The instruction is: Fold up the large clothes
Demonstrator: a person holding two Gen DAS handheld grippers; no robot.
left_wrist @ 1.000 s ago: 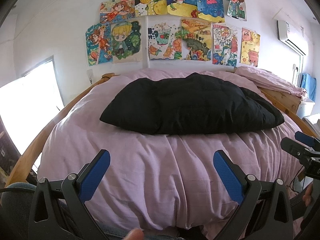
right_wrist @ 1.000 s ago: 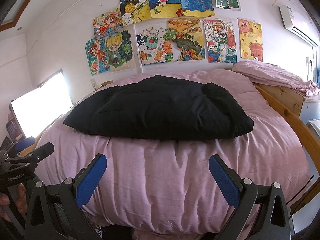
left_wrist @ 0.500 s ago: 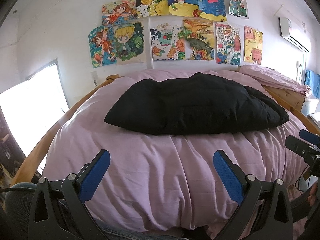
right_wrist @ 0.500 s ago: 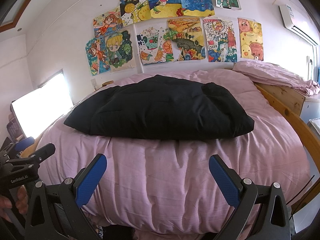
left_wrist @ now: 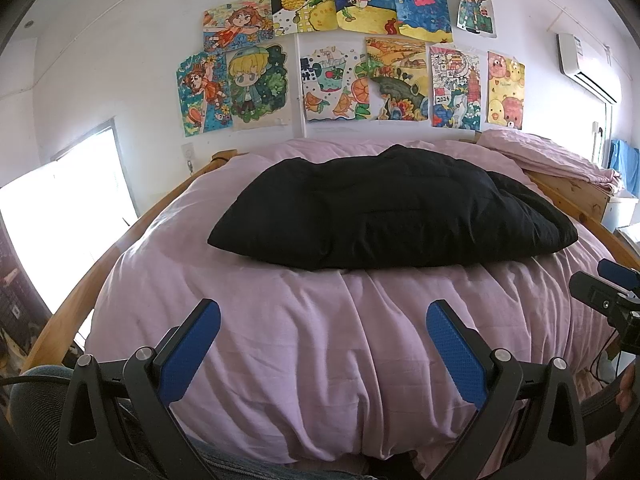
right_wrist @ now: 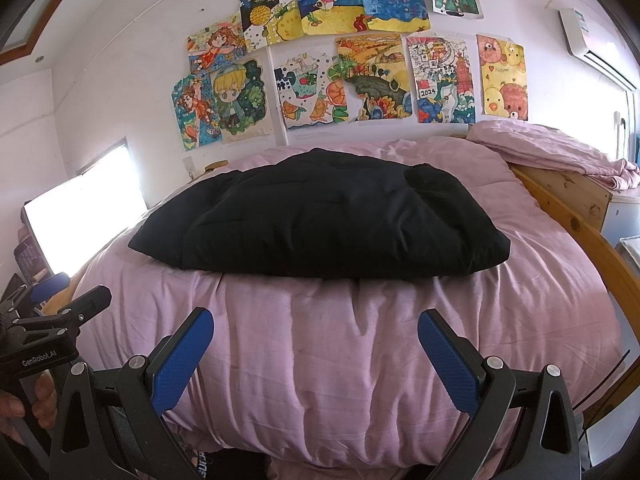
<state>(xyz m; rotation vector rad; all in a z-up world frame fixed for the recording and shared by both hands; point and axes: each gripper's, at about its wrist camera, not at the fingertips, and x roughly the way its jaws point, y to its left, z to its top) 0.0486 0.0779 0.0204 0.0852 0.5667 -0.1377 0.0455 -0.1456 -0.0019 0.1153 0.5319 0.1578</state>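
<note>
A large black padded garment (left_wrist: 392, 212) lies in a thick folded bundle across the middle of the bed; it also shows in the right wrist view (right_wrist: 320, 220). My left gripper (left_wrist: 322, 316) is open and empty, held over the near part of the pink duvet (left_wrist: 320, 360), short of the garment. My right gripper (right_wrist: 316, 320) is open and empty, also short of the garment's near edge. The right gripper shows at the right edge of the left wrist view (left_wrist: 604, 296), and the left gripper at the left edge of the right wrist view (right_wrist: 60, 312).
The bed has a wooden frame (right_wrist: 580, 220) on both sides. A crumpled pink sheet (right_wrist: 552, 148) lies on a cabinet at the far right. Drawings (left_wrist: 340, 48) cover the wall behind. A bright window (left_wrist: 60, 208) is at the left. An air conditioner (left_wrist: 588, 68) hangs at the upper right.
The left wrist view has shifted slightly, with the garment and wall sliding a little right and down. The right wrist view is almost unchanged. Both grippers stay open.
</note>
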